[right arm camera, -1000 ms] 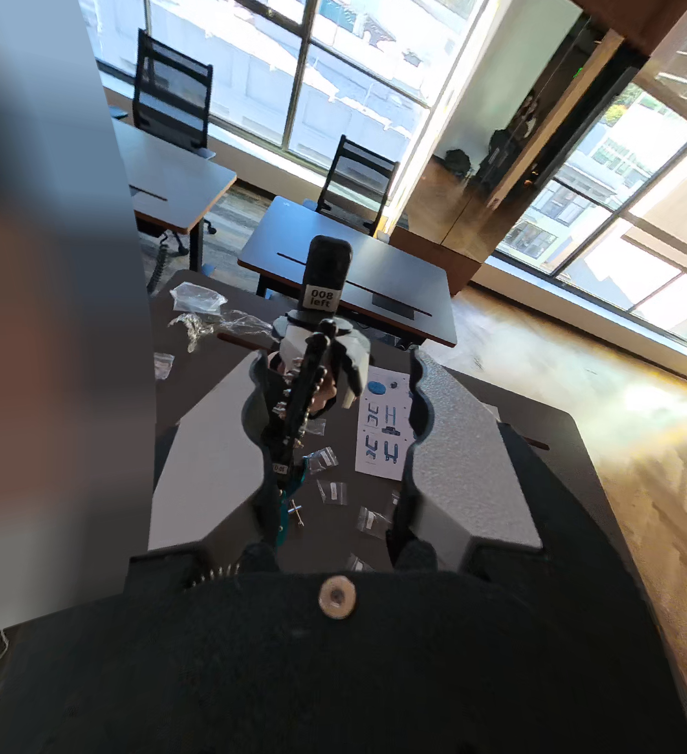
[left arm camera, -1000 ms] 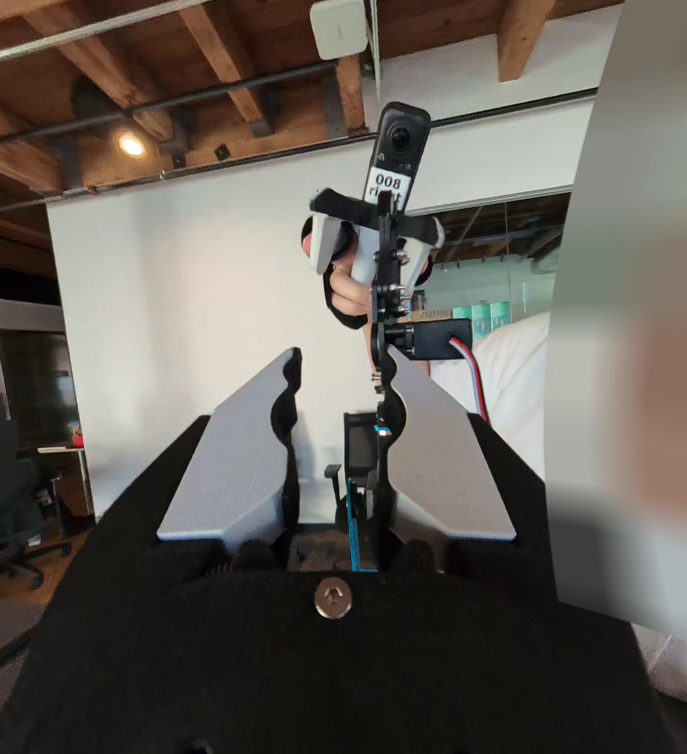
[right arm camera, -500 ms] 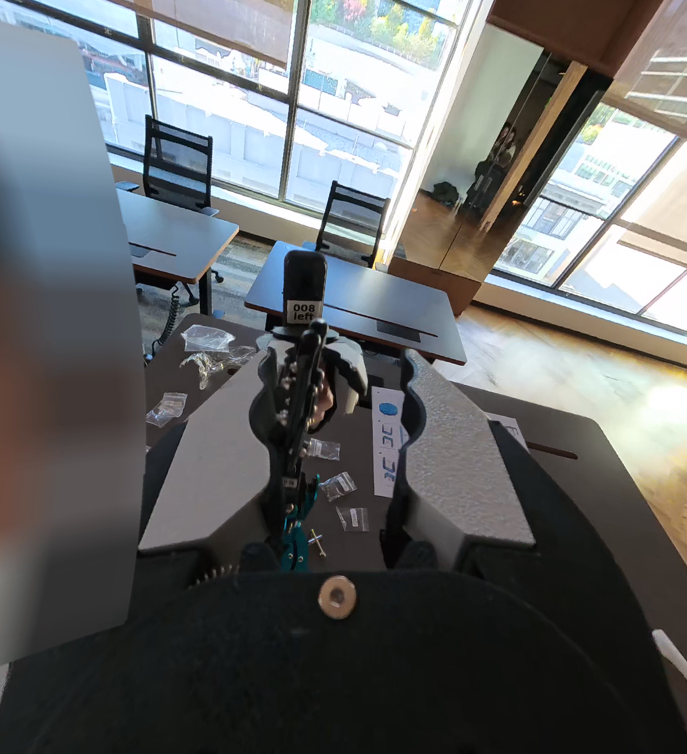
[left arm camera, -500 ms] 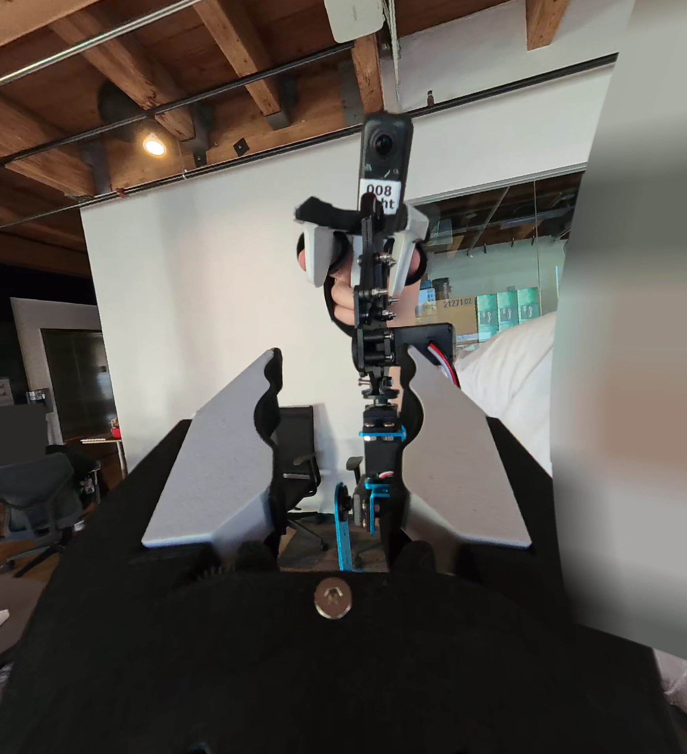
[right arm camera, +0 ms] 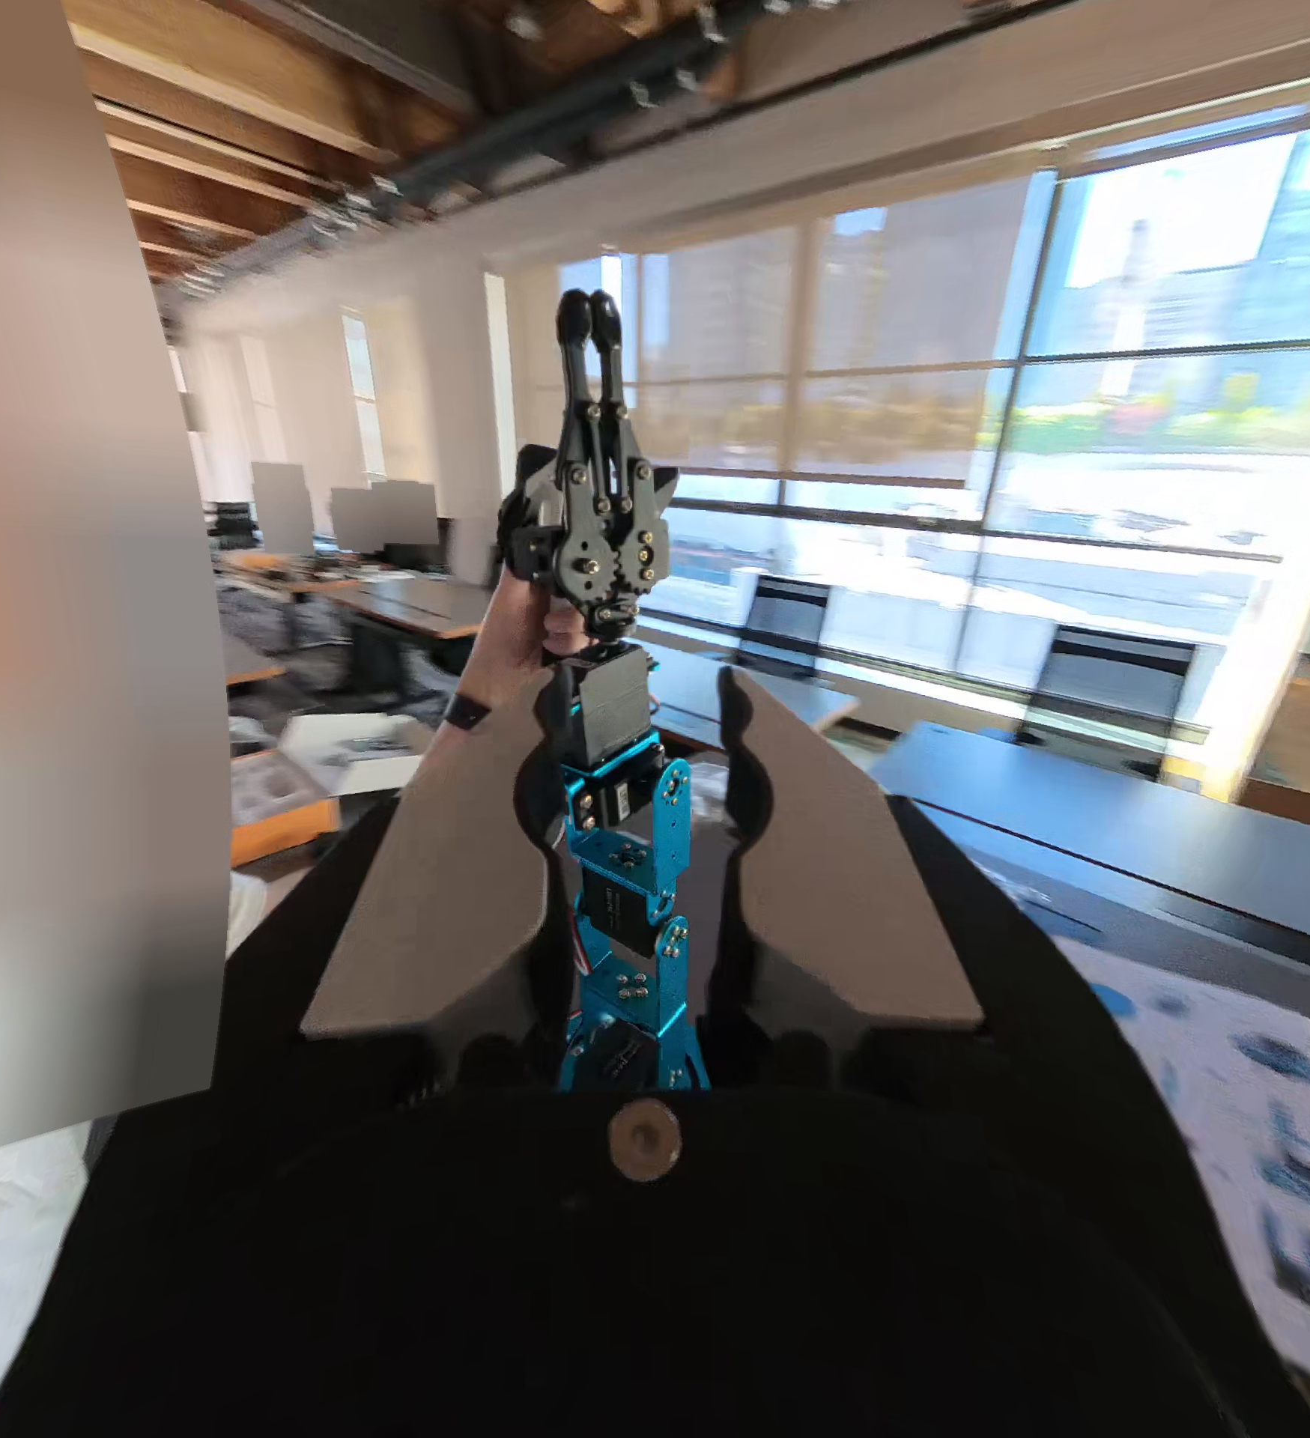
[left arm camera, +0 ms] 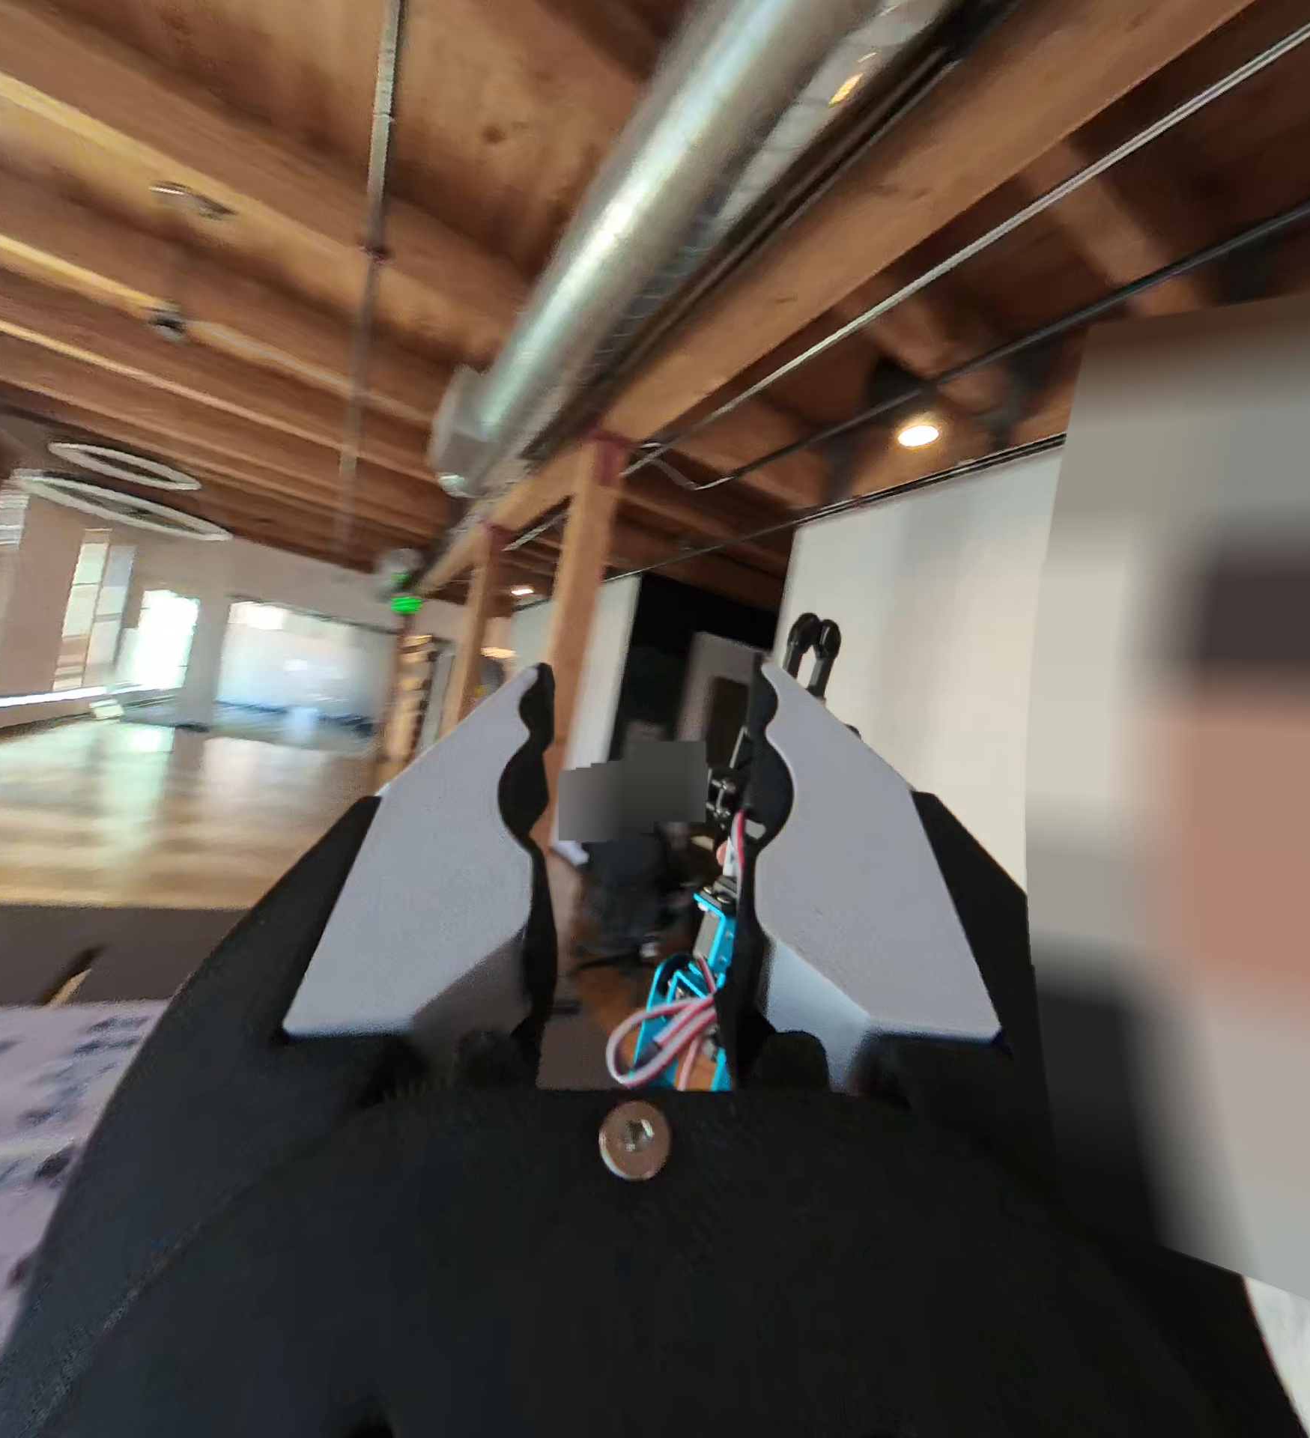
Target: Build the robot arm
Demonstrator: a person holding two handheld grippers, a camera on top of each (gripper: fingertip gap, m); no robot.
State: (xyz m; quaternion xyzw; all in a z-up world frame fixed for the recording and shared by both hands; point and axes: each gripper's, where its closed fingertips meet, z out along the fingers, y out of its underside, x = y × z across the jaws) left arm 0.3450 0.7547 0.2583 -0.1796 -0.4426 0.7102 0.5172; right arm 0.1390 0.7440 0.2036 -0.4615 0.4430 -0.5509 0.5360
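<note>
A small robot arm (right arm camera: pixel 628 817) of blue brackets and black servos, topped by a shut black claw (right arm camera: pixel 589 405), stands upright in the air. My right gripper (right arm camera: pixel 636 677) is closed around its lower part, with the brackets between the fingers. A hand (right arm camera: pixel 511 622) shows behind the claw. In the left wrist view the same arm (left arm camera: pixel 714 934) lies edge-on against the inner side of the right finger, its claw tips (left arm camera: pixel 811 638) showing past the fingertip. My left gripper (left arm camera: pixel 648 685) is open, with a wide gap on its left side.
Desks (right arm camera: pixel 418 599) and chairs (right arm camera: pixel 1118 669) stand before large windows. A printed sheet (right arm camera: pixel 1219 1089) lies on a dark table at the lower right, and an open box (right arm camera: pixel 340 747) is at the left. A wooden post (left arm camera: pixel 581 591) and a metal duct (left arm camera: pixel 636 233) rise ahead. About 20 cm separates my left fingertips from my right.
Both views have swung fast, with blur, and now look up and across the room. The right gripper's fingers stand closer together around the arm. The other gripper no longer shows in the left view.
</note>
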